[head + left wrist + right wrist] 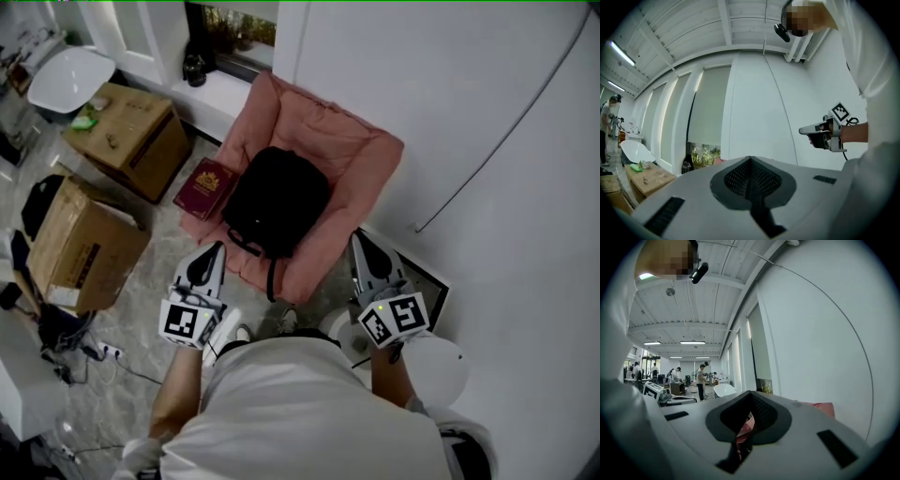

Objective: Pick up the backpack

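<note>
A black backpack [277, 202] lies on the seat of a pink armchair [352, 141], straps hanging toward me. My left gripper [217, 246] points at the chair's front left edge, short of the backpack, with its jaws shut and empty [750, 159]. My right gripper [356, 239] hovers by the chair's front right corner, tapering to a closed point with nothing held [750, 393]; pink cushion shows behind its jaws. The right gripper [808, 130] also appears in the left gripper view, level and off to the right. Neither gripper touches the backpack.
A dark red book [204, 186] rests on the chair's left arm. Two cardboard boxes [127, 131] [80, 244] stand to the left, with cables [103, 352] on the floor. A white wall [487, 141] runs along the right. People [701, 380] stand far off.
</note>
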### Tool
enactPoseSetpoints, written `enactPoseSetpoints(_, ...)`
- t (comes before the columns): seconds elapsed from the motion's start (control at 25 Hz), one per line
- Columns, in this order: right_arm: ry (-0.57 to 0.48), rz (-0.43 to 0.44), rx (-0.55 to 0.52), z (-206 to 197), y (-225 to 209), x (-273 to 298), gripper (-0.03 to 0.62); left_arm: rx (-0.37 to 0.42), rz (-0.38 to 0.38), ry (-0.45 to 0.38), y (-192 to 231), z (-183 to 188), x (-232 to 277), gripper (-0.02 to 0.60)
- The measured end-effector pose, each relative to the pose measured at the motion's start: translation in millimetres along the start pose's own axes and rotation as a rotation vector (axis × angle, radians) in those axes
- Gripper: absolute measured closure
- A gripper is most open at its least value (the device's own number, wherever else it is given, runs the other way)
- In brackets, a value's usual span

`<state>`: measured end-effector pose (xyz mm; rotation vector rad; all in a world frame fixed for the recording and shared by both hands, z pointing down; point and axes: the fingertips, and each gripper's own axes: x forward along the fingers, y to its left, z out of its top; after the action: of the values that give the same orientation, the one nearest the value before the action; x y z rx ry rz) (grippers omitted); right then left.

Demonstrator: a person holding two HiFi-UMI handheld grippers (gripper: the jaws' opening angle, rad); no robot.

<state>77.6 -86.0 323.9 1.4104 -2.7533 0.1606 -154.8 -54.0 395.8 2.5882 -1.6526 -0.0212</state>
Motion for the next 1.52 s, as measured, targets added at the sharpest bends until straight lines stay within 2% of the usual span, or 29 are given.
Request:
enactPoseSetpoints(0.2,0.005,0.05,0.021,-4.6,-21.3,21.4,0.572,0.007,0.034,0.002,7.0,6.8,28.0,0.568)
enactPoseSetpoints(0.36,0.022,0.091,0.031,-12.7,-30.4,39.9,0.572,0.017,0.049,0.034,15.2,0.5,46.4,0.568)
enactPoseSetpoints(0.48,0.07,0.107,0.058,-34.8,-33.3,52.3,0.572,0.009,0.048,0.062,22.5,-12.7,58.1,0.568)
enactPoseSetpoints(0.68,0.154,0.136,0.08,-72.2,-23.0,71.3,0.572,-0.023,0.034,0.054,32.0,-35.4,65.8,0.568)
enactPoseSetpoints(0.84,0.195,0.148,0.104,-111.1,-23.0,93.6,0.572,-0.039,0.034,0.092,52.8,-71.8,81.5,0.568)
enactPoseSetpoints(0.96,0.205,0.152,0.108,-133.0,-24.9,110.0,0.572,-0.047,0.01,0.087,59.2,-90.1,101.2,0.568)
enactPoseSetpoints(1.16,0.203,0.159,0.14,-162.7,-17.3,122.4,0.572,-0.052,-0.029,0.127,69.9,-117.0,126.7,0.568)
enactPoseSetpoints(1.36,0.249,0.152,0.164,-199.5,-13.3,112.9,0.572,-0.081,-0.135,0.113,64.2,-132.4,162.6,0.561)
enactPoseSetpoints(1.4,0.263,0.149,0.163,-208.3,-15.8,110.6,0.572,-0.086,-0.152,0.115,61.9,-138.0,170.5,0.534)
enactPoseSetpoints(1.44,0.277,0.146,0.16,-216.6,-18.9,109.0,0.572,-0.083,-0.171,0.123,59.4,-144.8,178.5,0.481)
enactPoseSetpoints(1.52,0.293,0.133,0.157,-229.6,-25.1,107.9,0.572,-0.047,-0.218,0.158,54.4,-161.9,193.7,0.457)
